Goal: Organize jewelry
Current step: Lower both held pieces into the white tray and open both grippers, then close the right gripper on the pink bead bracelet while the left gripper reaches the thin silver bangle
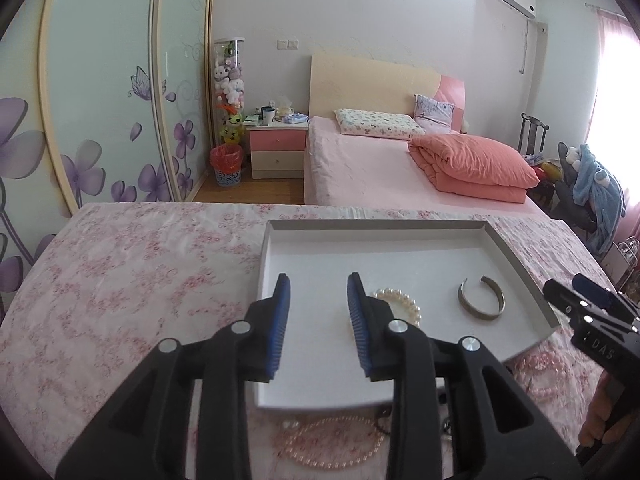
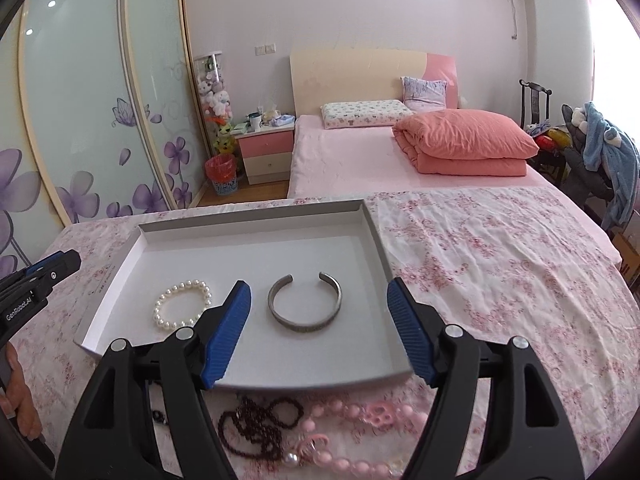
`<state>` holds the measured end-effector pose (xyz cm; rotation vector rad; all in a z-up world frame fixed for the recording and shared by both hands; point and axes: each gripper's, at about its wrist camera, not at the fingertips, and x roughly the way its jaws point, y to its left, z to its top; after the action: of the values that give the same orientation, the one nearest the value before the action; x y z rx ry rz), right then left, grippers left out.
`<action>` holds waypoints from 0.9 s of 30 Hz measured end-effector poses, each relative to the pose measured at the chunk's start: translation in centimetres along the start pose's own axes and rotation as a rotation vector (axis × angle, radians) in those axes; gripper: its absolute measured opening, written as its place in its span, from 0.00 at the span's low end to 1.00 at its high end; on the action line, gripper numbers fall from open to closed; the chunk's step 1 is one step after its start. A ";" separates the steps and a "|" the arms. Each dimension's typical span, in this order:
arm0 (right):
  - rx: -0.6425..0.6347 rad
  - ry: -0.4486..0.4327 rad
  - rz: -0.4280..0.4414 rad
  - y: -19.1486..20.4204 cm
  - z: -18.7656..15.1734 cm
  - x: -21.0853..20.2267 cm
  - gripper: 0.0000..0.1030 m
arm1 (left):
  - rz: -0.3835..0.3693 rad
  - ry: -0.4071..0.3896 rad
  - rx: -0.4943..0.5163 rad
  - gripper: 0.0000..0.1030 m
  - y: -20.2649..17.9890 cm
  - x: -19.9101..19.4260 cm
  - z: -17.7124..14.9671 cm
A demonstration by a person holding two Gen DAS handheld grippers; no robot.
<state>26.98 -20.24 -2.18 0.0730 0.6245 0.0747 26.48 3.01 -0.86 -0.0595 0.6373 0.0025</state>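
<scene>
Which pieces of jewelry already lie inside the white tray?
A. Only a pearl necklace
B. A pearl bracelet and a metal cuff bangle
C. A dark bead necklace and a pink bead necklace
B: the pearl bracelet and metal cuff bangle lie side by side in the white tray.

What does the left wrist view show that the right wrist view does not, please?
Only the left wrist view shows the long cream pearl necklace on the floral cloth before the tray. Only the right wrist view shows the dark red bead strand and the pink bead necklace. Both show the shallow white tray, the white pearl bracelet and the open silver cuff bangle in it, and both open grippers, left gripper and right gripper.
</scene>
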 end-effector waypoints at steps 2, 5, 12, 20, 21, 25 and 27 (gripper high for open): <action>-0.001 -0.006 -0.011 -0.6 -0.6 -1.0 0.69 | 0.003 0.001 0.002 0.35 0.4 -1.1 -0.9; 0.010 0.001 -0.033 -2.0 -1.7 -2.1 0.69 | 0.010 0.012 0.002 0.42 1.0 -2.4 -2.6; 0.062 0.084 -0.107 -5.8 -4.7 -2.3 0.69 | 0.016 0.061 0.011 0.64 2.3 -4.1 -6.7; 0.052 0.203 -0.085 -6.6 -6.3 -0.3 0.53 | 0.023 0.119 0.011 0.66 2.9 -4.0 -8.8; 0.035 0.210 -0.084 -6.3 -6.2 0.0 0.52 | 0.025 0.122 0.012 0.66 3.0 -4.0 -8.9; -0.006 0.255 -0.097 -5.6 -6.3 1.5 0.49 | 0.022 0.131 0.015 0.66 3.1 -3.8 -9.2; -0.025 0.286 -0.112 -5.4 -6.4 2.4 0.47 | 0.020 0.136 0.016 0.66 2.9 -3.7 -9.3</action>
<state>25.45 -25.06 -9.21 0.0025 0.9117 -0.0163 17.93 5.49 -6.26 -0.0377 0.7739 0.0131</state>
